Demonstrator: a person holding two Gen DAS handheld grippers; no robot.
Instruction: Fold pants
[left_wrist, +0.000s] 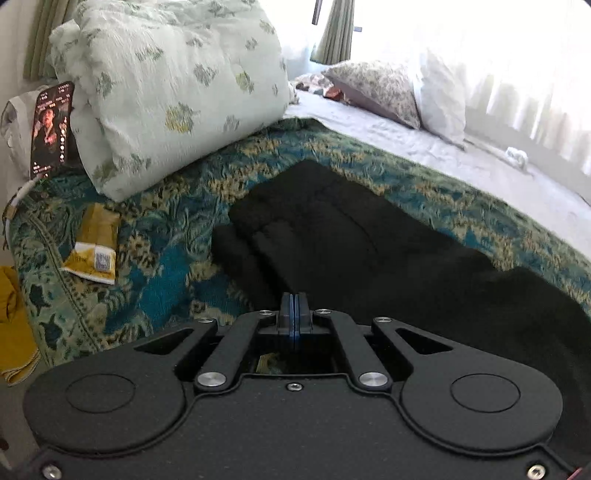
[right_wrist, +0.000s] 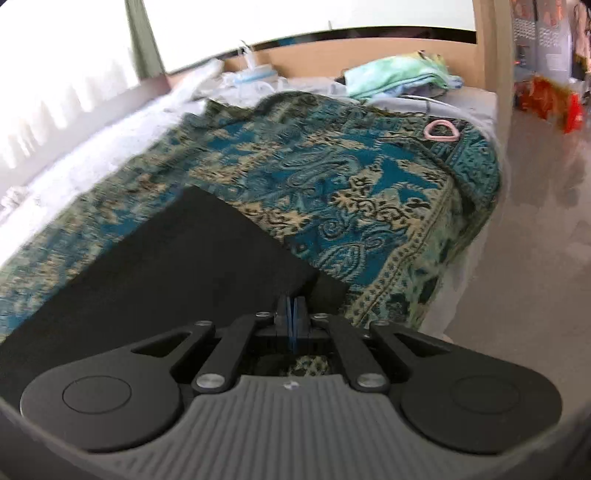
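Left gripper: I see my black two-finger left gripper (left_wrist: 294, 301) with its jaws pressed together, blue pads meeting with no gap. The tips sit over the dark cloth; I cannot tell whether any fabric is pinched between them.

Right gripper: my black right gripper (right_wrist: 293, 303) has its jaws fully together too, the tips at the near corner of the cloth. Whether it has hold of fabric I cannot tell.

Pants: black soft-fabric pants (left_wrist: 351, 236) lie flat on the bedspread. In the left view I see layered folds at the far end; in the right view the cloth (right_wrist: 166, 258) shows a straight edge running diagonally to a corner near the fingertips.

Bedspread: a teal, cream and dark-green paisley woven bedspread (right_wrist: 332, 177) covers the near part of the bed and hangs over its edge toward the floor.

Left side clutter: a large pale-green floral pillow (left_wrist: 173, 81) rests on the bedspread beyond the pants. A phone with a lit screen (left_wrist: 51, 125) leans beside it. A yellow paper packet (left_wrist: 96, 243) lies on the bedspread, apart from the pants.

Far side: a small floral cushion (left_wrist: 373, 88) sits on the white sheet near the bright window.

Right side clutter: a pink ring-shaped item (right_wrist: 441, 132) lies on the far corner of the bedspread; folded green cloth (right_wrist: 399, 75) sits beyond it.
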